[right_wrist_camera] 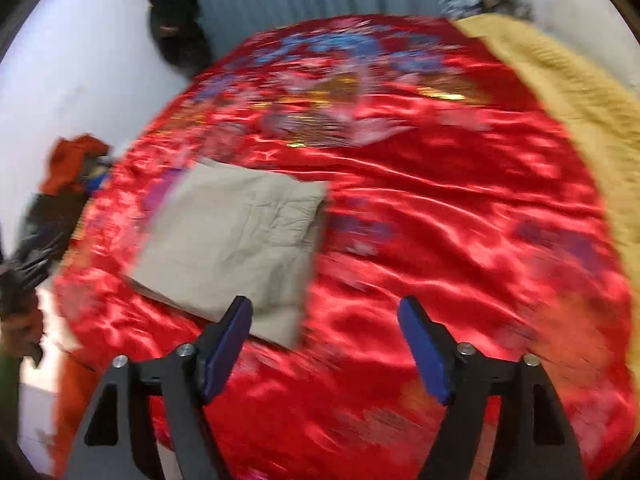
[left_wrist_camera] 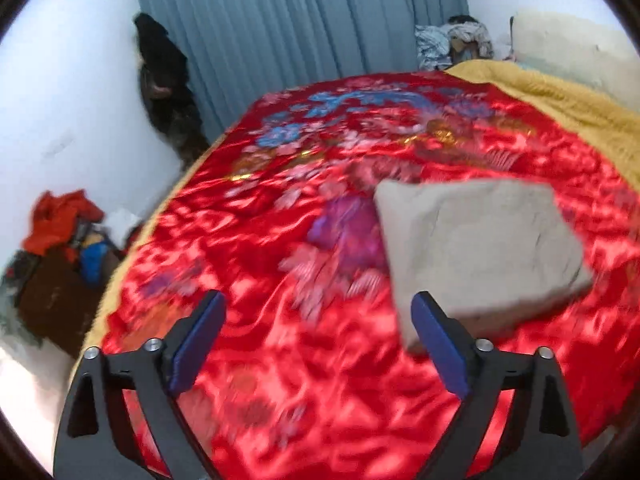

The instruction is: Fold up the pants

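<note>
Pants (left_wrist_camera: 476, 248) folded — no readable label.

The pants (left_wrist_camera: 476, 248) are plain greyish beige; the bedspread (left_wrist_camera: 280, 360) is glossy red with blue, pink and purple flowers and gold touches; the blanket (left_wrist_camera: 560, 100) is mustard yellow; the curtain (left_wrist_camera: 300, 20) is grey-blue; the fingers (left_wrist_camera: 198, 344) are dark blue on black arms; the wall (left_wrist_camera: 72, 80) is white.

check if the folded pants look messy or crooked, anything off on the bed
Nothing stands out. The pants lie folded in a compact beige rectangle on the red bedspread, with only light creases, and neither gripper holds them.
</note>
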{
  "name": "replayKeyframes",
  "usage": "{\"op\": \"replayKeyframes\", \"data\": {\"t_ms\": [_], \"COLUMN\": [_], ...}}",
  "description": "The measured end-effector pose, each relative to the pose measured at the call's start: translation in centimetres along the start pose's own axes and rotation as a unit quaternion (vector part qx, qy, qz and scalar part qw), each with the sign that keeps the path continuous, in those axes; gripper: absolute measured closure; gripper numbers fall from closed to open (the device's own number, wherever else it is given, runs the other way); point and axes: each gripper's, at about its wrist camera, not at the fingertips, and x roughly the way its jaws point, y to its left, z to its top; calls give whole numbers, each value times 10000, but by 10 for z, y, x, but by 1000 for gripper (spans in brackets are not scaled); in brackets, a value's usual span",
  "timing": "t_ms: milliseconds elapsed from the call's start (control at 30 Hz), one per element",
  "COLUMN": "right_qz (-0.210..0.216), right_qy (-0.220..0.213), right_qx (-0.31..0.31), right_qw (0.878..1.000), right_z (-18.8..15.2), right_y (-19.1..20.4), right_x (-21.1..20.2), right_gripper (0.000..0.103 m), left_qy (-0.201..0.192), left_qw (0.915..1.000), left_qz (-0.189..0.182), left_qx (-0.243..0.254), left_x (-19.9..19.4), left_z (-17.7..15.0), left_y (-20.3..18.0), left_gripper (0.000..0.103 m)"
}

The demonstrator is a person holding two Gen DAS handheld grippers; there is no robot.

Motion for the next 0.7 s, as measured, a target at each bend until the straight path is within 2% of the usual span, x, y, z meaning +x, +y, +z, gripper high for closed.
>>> {"op": "replayKeyframes", "data": {"t_ms": [33, 67, 133, 200, 300, 433, 600, 700], "right_qz": [-177, -239, -290, -215, -91, -76, -195, -164], "right_qy": [-139, -206, -375, -436, -367, -390, -375, -398], "right_qx": [-29, -55, -94, -61, -27, -273, -628, -537], "right_qw": [9997, 9995, 9988, 9988, 9993, 9988, 9971, 9976], "right_z": [-18, -26, -54, -72, -98, -113, -116, -112], "right_y": [0, 3, 19, 32, 71, 120, 153, 158], "right_x": [-15, -22, -43, -55, -68, -84, -104, -118], "right_gripper": [3, 0, 0, 0, 0, 0, 0, 0], "left_qy": [67, 143, 400, 646, 786, 547, 730, 819], "left_qw": [10000, 9999, 9988, 9966, 9947, 9959, 9946, 9938], "left_qz": [69, 33, -240, -471, -657, -696, -738, -739], "left_qx": [2, -9, -141, -201, 22, 165, 74, -171], "left_x": [-11, -16, -36, -46, -72, -104, -121, -128], "left_z": [-18, -26, -50, -55, -43, -16, -1, -2], "left_y": [-4, -7, -14, -20, -34, -35, -35, -34], "left_gripper": [7, 7, 7, 7, 7, 6, 3, 1]}}
